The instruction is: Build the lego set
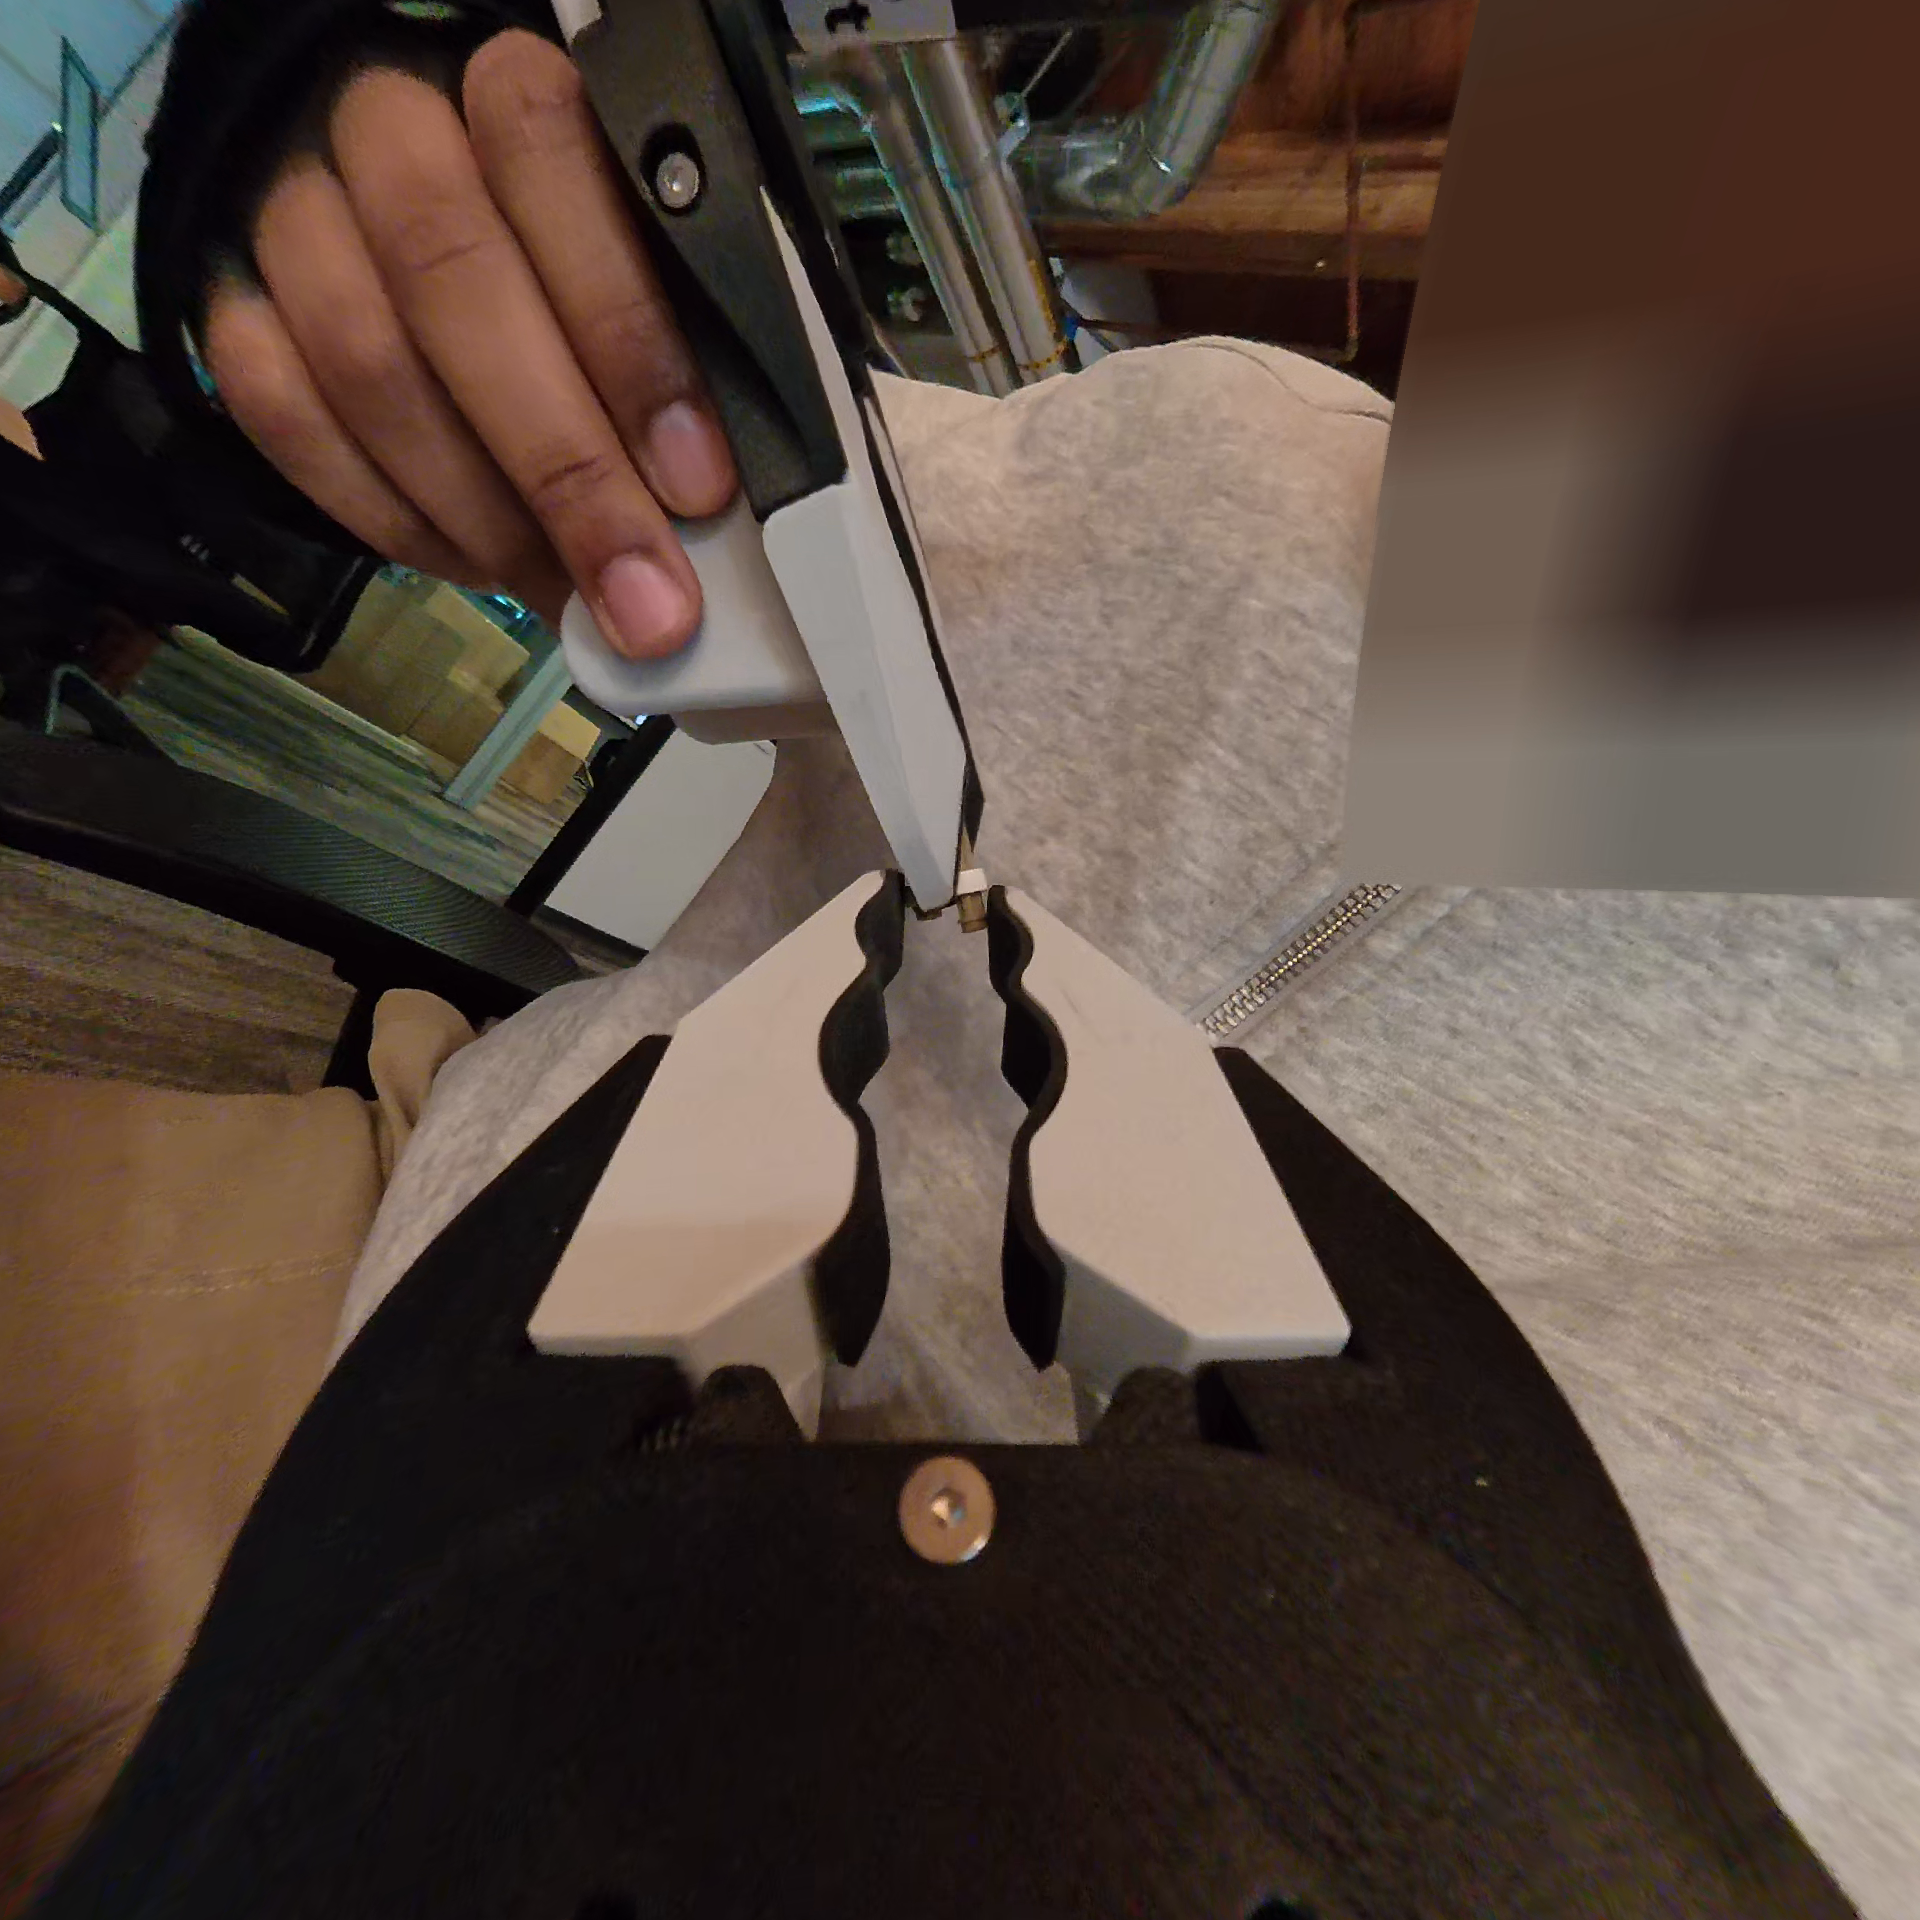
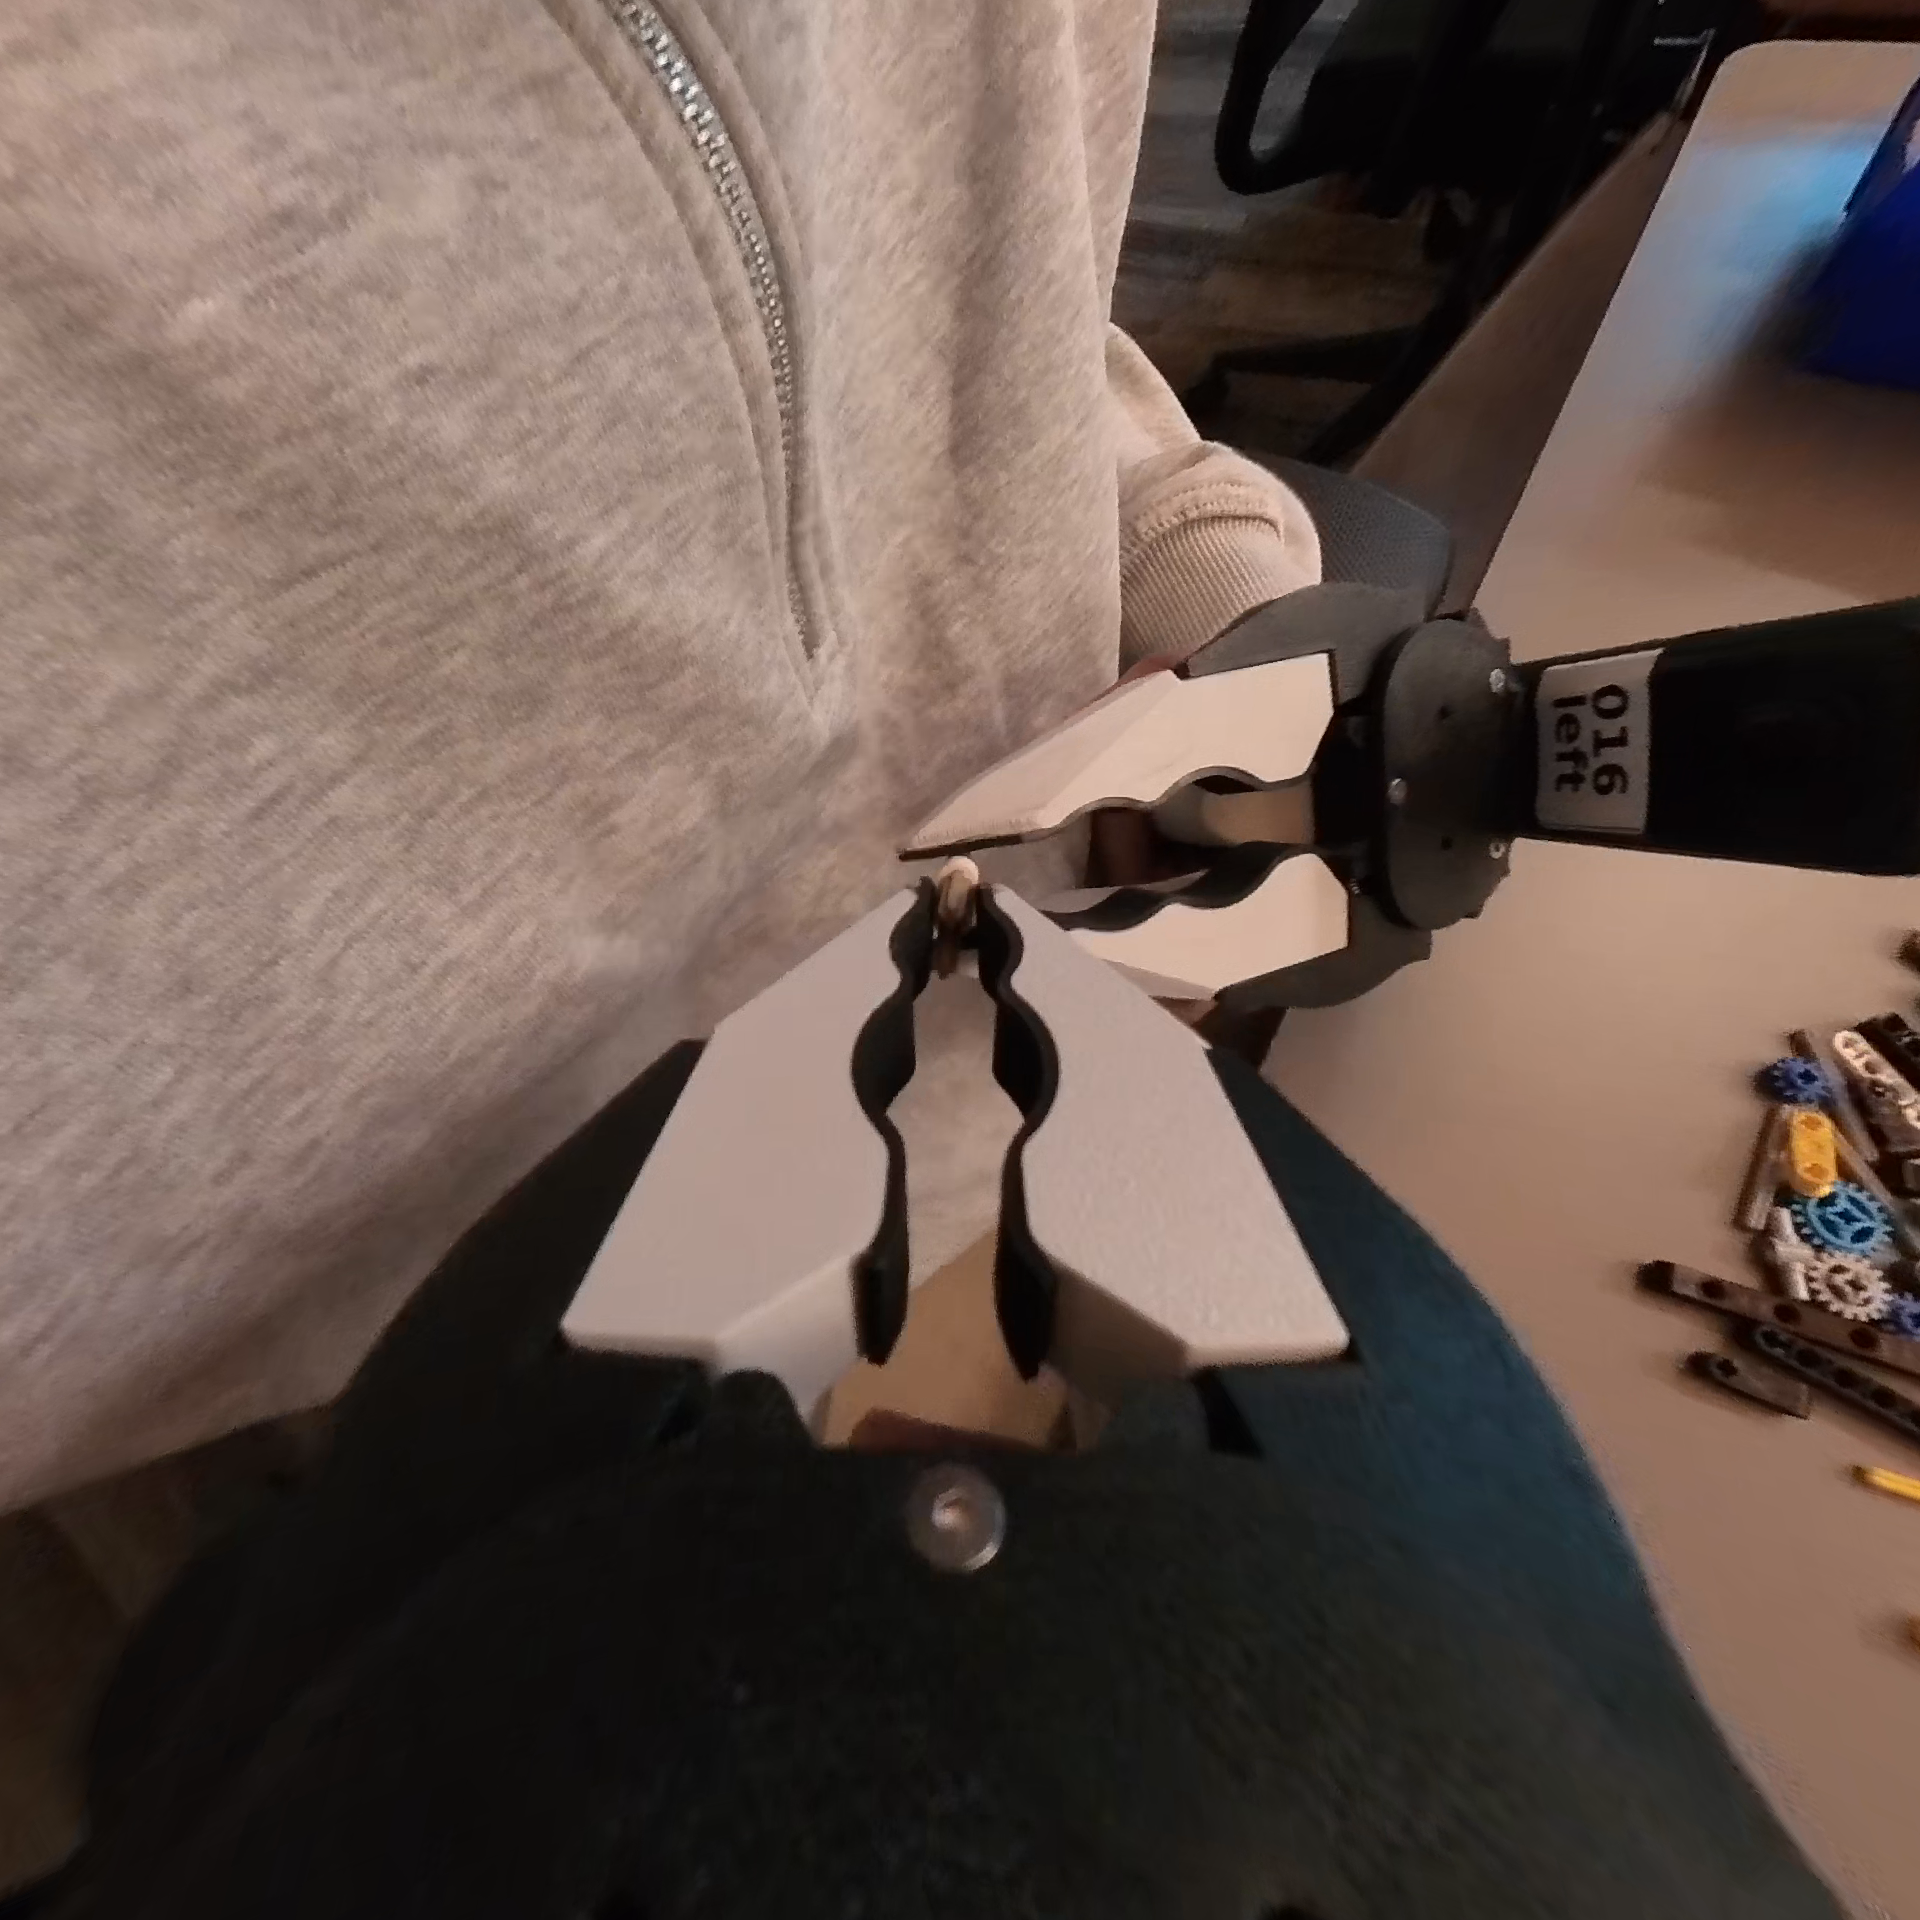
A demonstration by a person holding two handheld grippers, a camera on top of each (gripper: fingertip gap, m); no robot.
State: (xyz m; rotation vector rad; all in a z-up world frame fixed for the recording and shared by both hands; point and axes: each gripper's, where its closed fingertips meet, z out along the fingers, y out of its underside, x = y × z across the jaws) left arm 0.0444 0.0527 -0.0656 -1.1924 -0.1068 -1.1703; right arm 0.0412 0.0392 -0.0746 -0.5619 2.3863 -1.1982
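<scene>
Right wrist view first: we see our right gripper point(image 2: 951, 914) pinching a small tan and white lego pin point(image 2: 952, 906) at the very tips of its black wavy pads. We hold the piece up in the air, close in front of a grey zip-up sweatshirt point(image 2: 416, 520). Our left gripper point(image 2: 997, 868) reaches in from the right side of this view, its tips meeting the same little piece; its fingers are a little apart, and we cannot tell whether they grip the pin or only touch it.

From the left wrist view, our left gripper point(image 1: 943, 904) shows its two pads slightly apart, with the pin point(image 1: 971, 906) sitting just at the tips. The right gripper point(image 1: 935, 873) comes down from above with its narrow tip on the piece, and a hand point(image 1: 468, 343) wraps its handle.

Farther out, on the pale table point(image 2: 1558, 1039) at the right, we see a loose pile of lego parts point(image 2: 1829, 1247): black beams with holes, blue and white gears, a yellow link. A blue box point(image 2: 1870, 260) sits blurred at the table's far corner.
</scene>
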